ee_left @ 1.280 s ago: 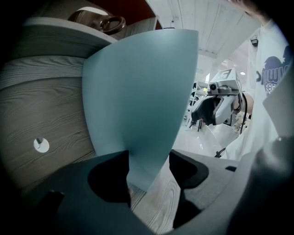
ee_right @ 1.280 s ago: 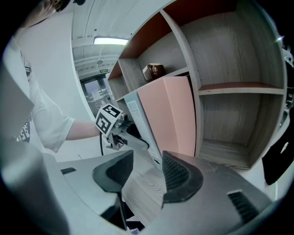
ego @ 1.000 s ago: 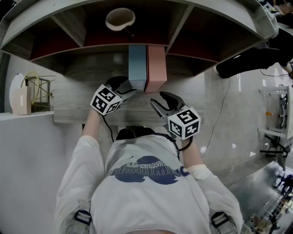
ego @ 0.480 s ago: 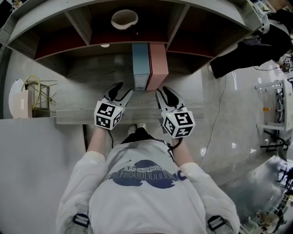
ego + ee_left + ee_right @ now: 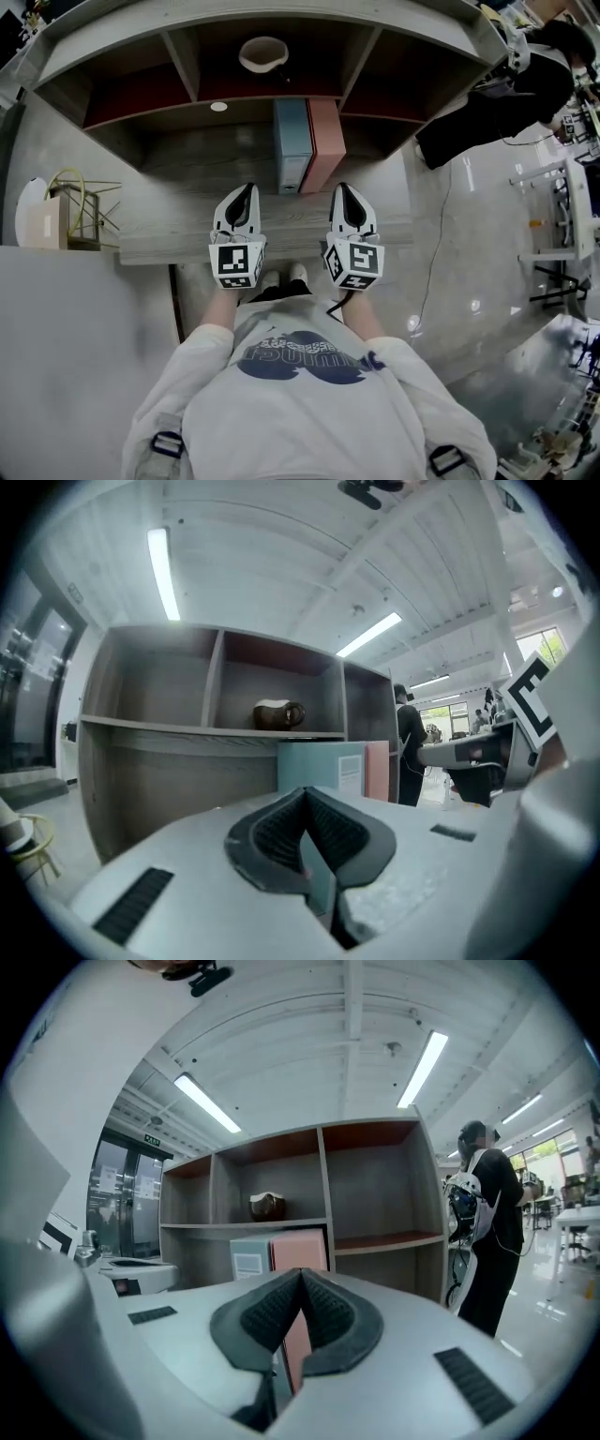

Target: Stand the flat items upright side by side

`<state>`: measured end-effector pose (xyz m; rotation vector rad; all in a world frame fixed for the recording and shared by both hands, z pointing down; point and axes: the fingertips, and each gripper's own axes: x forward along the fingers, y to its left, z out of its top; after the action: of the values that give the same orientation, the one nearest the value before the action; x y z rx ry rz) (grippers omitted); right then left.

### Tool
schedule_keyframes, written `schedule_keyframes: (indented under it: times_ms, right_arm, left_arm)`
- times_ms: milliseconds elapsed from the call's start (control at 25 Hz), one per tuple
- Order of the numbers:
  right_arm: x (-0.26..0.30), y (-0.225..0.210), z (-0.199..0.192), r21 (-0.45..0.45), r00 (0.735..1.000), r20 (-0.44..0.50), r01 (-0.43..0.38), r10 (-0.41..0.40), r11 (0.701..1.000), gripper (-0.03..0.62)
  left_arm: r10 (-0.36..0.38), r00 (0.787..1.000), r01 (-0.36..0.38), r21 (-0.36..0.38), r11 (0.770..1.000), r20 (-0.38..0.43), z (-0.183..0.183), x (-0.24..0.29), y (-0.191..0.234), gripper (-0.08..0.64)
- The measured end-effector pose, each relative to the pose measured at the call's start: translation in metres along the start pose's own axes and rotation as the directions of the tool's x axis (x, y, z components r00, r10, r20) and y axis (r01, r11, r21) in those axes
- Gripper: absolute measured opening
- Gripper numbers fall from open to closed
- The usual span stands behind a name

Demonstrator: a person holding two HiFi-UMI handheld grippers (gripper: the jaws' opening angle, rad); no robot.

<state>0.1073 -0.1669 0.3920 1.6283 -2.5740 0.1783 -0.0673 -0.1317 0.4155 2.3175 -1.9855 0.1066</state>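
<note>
In the head view, the blue box [image 5: 293, 141] and pink box [image 5: 325, 141] stand upright on the shelf [image 5: 178, 216]. They are side by side and touching, blue on the left. The left gripper [image 5: 242, 195] and right gripper [image 5: 347, 192] hover over the shelf's front edge, apart from each other, 1 to each side of the 2 boxes. Neither touches a box. A bowl [image 5: 263, 53] sits in the middle compartment above.

In the left gripper view, the jaws have just closed and meet with nothing between them. Beyond the tips stands the blue box, showing a white label, with the pink box just to its right.

In the right gripper view, the jaws have just closed and are pressed together, empty. The pink box stands beyond the tips, blue at its left. A person [image 5: 487, 1232] in black stands right of the shelf.
</note>
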Motion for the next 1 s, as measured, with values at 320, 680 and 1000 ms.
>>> schedule_keyframes:
  times_ms: [320, 680, 1000]
  right_arm:
    - [-0.008, -0.001, 0.027, -0.085, 0.990, 0.137, -0.005, 0.017, 0.996, -0.002]
    - [-0.011, -0.011, 0.045, -0.123, 0.976, 0.216, 0.017, 0.010, 0.992, -0.002]
    - [-0.008, -0.015, 0.050, -0.177, 0.975, 0.223, 0.029, 0.012, 0.984, -0.003]
  left_arm:
    - [0.047, 0.985, -0.065, 0.106, 0.992, 0.166, 0.053, -0.004, -0.002, 0.006]
    - [0.101, 0.970, -0.129, 0.116, 0.985, 0.221, 0.071, -0.010, 0.001, 0.006]
    - [0.127, 0.968, -0.159, 0.137, 0.978, 0.218, 0.070, -0.005, 0.004, 0.006]
